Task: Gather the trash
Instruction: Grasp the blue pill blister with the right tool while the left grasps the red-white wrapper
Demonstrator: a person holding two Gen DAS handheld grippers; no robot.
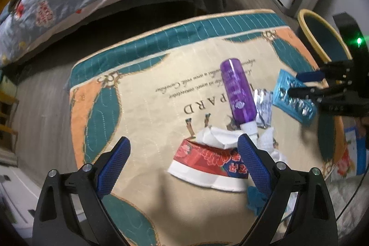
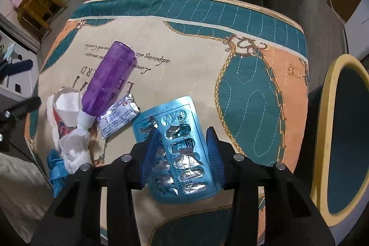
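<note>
- Right gripper (image 2: pixel 183 142) straddles a blue blister pack (image 2: pixel 177 149) on the quilted mat (image 2: pixel 184 61); whether its pads press, I cannot tell.
- Left gripper (image 1: pixel 184 151) hangs wide open, empty, above a crushed paper cup (image 1: pixel 207 160).

The mat (image 2: pixel 184 75) reads "Lorem", "adipiscing" and "ARD"; the blister pack's (image 2: pixel 180 149) print is illegible.

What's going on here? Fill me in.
A person with a gripper in each hand is picking litter off a quilted mat. The right gripper sits astride a blue pill pack, though whether its pads grip the pack is unclear. The left gripper hangs open over a crushed paper cup. A purple bottle, foil packet and tissue lie loose; a yellow-rimmed bin stands alongside.
</note>
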